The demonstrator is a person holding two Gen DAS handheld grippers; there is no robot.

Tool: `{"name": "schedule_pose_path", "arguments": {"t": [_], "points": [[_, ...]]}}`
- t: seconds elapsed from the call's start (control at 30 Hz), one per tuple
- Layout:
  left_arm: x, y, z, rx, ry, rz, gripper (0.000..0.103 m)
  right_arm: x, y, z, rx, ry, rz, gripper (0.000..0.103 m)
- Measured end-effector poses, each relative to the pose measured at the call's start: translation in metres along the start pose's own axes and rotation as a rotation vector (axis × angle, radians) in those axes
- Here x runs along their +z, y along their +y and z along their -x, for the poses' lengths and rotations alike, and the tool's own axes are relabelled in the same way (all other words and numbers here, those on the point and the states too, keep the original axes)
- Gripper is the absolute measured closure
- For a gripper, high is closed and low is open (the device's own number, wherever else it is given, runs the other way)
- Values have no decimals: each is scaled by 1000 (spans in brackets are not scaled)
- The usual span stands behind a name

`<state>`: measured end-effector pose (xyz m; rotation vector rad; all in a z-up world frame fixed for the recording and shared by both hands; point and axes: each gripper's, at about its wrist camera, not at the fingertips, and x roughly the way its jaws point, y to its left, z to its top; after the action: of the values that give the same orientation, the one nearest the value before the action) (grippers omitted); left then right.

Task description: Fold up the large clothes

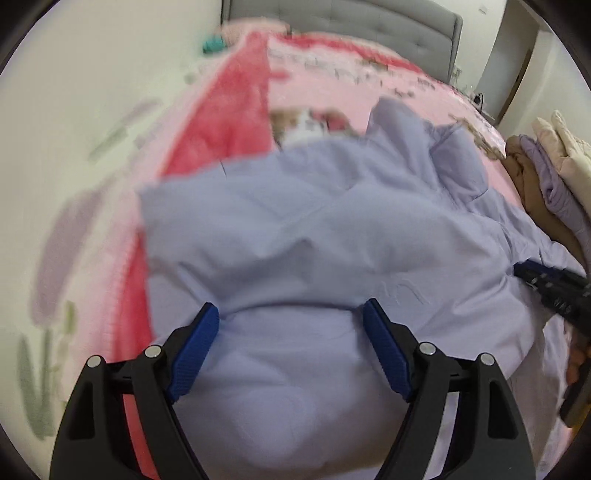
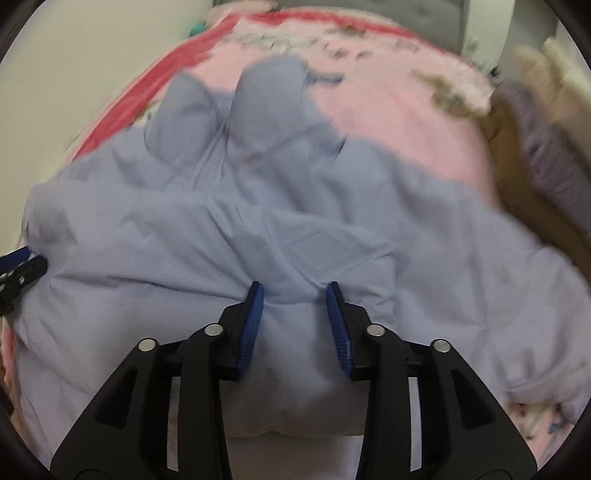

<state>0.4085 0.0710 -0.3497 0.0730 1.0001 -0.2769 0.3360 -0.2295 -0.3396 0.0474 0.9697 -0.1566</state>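
**Lavender jacket spread on the pink bed, both grippers at its near edge**

A puffy lavender jacket (image 2: 295, 221) lies crumpled across a pink blanket (image 2: 406, 122) on the bed. Its long axis runs away from the cameras toward the grey headboard (image 1: 343, 18), and the bunched, hood-like end (image 2: 273, 92) points that way. The wide near edge faces the grippers.

The left gripper (image 1: 291, 321) hangs over that near edge with its blue pads spread wide. Fabric bulges up between them, but the pads do not visibly press on it, so it holds nothing.

The right gripper (image 2: 295, 306) sits further along the same edge. Its jaws stand partly closed, with a puffed fold of the jacket filling the gap and both pads against the cloth, so it is pinching the fold.

A stack of folded clothes (image 1: 546, 166) rests at the right side of the bed. A red blanket border (image 1: 229, 110) runs along the left side, next to the pale wall (image 1: 74, 110).
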Motion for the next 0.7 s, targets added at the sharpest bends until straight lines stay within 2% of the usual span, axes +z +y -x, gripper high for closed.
{"name": "schedule_pose_path", "arguments": {"t": [0.07,0.13,0.2,0.3,0.47,0.6,0.67,0.7], "points": [[-5,-12,27,-10,-120,-42,24,-2,5,24,50,-100,21,57],[-13,-30,43,-28,-182,-106,24,-7,13,33,105,-110,54,57],[-19,-43,38,-51,-148,-149,23,-17,20,29,112,-83,89,57],[-33,-57,7,-25,-29,-189,23,-31,24,5,84,5,115,57],[-41,-52,-11,-32,-5,-152,21,-41,19,-18,111,40,73,56],[-39,-57,-7,9,-6,-158,21,-41,16,-10,106,-2,63,54],[-40,-61,3,24,-31,-139,21,-42,3,8,125,-67,-20,43],[-40,-62,9,25,-44,-128,21,-46,-11,19,153,-105,-98,41]]}}
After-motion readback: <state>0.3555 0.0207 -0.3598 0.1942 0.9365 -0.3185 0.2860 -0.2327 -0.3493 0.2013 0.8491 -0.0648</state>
